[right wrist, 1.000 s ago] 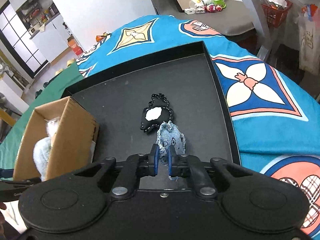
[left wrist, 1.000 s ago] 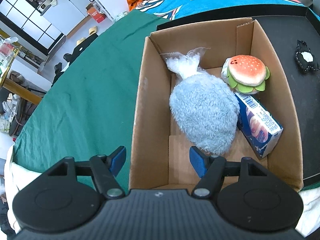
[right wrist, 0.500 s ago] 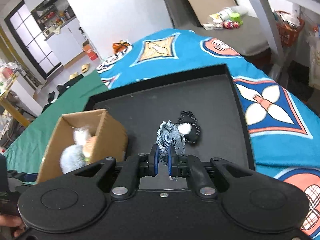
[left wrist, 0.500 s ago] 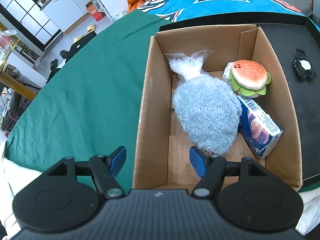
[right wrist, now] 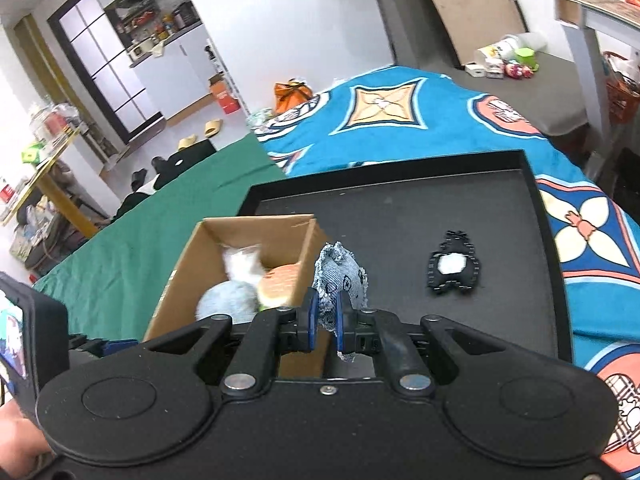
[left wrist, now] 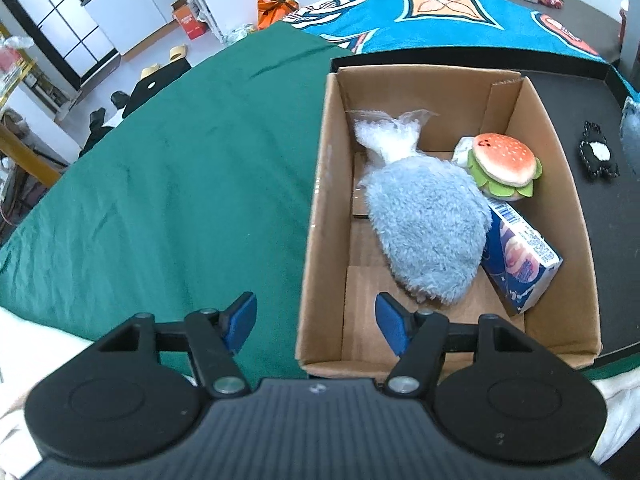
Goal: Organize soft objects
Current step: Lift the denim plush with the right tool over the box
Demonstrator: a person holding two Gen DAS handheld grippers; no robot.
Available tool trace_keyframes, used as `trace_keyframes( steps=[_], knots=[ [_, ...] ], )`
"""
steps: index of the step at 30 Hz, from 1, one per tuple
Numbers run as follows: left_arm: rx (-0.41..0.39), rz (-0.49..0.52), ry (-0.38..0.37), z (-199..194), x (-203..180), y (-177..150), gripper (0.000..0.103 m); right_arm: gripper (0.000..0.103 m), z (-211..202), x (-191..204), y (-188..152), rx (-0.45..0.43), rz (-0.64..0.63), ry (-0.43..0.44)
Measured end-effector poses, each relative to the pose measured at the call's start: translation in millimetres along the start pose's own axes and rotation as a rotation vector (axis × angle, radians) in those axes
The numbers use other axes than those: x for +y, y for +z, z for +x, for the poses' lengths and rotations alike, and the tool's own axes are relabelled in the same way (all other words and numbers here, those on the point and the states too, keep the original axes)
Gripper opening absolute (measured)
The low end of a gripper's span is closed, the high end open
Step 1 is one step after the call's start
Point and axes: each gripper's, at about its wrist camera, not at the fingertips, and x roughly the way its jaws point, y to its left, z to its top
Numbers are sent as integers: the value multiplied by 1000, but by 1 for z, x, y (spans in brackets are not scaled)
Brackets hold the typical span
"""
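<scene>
Currently the right gripper [right wrist: 325,317] is clamped on a denim piece [right wrist: 340,280], held just beside the right wall of the cardboard box [right wrist: 180,268]. Step in hand, by judgement: transfer to box. Next move: shift left over the opening, then release. The left gripper [left wrist: 316,322] hangs empty, jaws apart, astride the box's near-left wall. Farther off, a black plush [right wrist: 454,267] lies on the tray [right wrist: 400,216].

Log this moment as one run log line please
right gripper: shut on denim piece, lifted beside cardboard box | left gripper: open at box
</scene>
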Motion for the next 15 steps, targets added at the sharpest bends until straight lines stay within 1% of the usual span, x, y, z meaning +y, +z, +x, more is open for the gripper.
trace_keyframes(
  steps=[4,6,7,9,10,12,15],
  knots=[
    [-1,-26,-24,0,6,-1,58,9,-1,17,-1,7,-24,16],
    [3,-36,-35,-1,10,-2,50,9,0,25,-1,13,-33,24],
    [4,-43,-42,0,12,-3,49,9,0,29,-1,17,-36,30],
    [6,-53,-50,0,14,-3,40,9,2,37,-2,24,-45,41],
    [7,-60,-57,0,16,-3,38,9,2,41,-3,28,-49,46],
    [10,-72,-67,2,19,-4,29,9,4,49,-4,38,-52,59],
    [15,-92,-89,4,23,-7,20,9,6,60,-6,48,-66,72]
  ],
)
